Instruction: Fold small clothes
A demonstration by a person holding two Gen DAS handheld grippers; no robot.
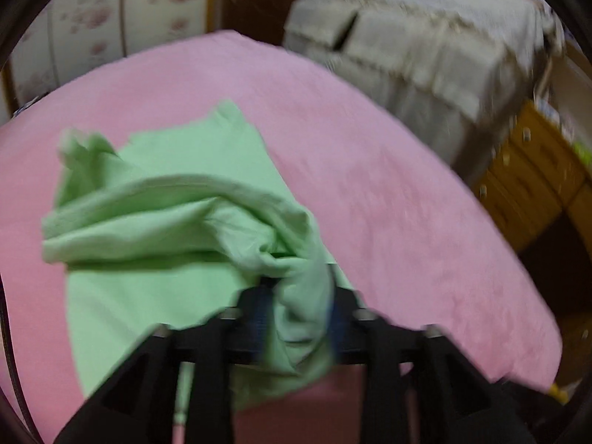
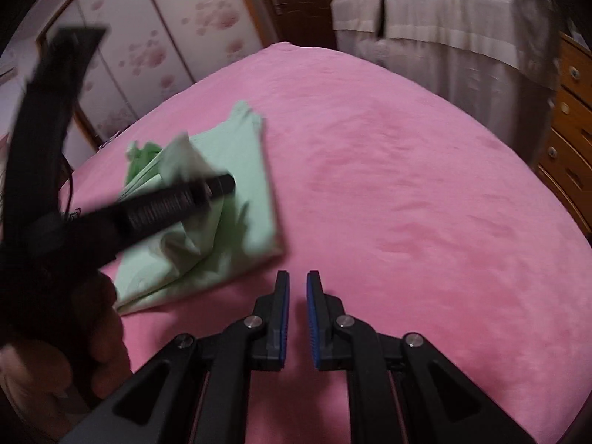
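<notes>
A light green small garment (image 1: 166, 199) lies partly folded on the pink blanket (image 1: 388, 185). My left gripper (image 1: 298, 285) is shut on a bunched edge of the garment and lifts it above the flat part. In the right wrist view the garment (image 2: 244, 170) lies left of centre, with my left gripper (image 2: 222, 185) held over it, a fold of cloth hanging from it. My right gripper (image 2: 298, 281) hovers over bare pink blanket (image 2: 407, 203) just right of the garment's near corner. Its jaws stand a narrow gap apart and hold nothing.
A bed with a beige frilled cover (image 2: 444, 26) stands beyond the pink surface. A wooden chest of drawers (image 2: 569, 125) is at the right. A wardrobe with flowered doors (image 2: 166, 37) stands at the back left. The person's hand (image 2: 55, 351) holds the left gripper.
</notes>
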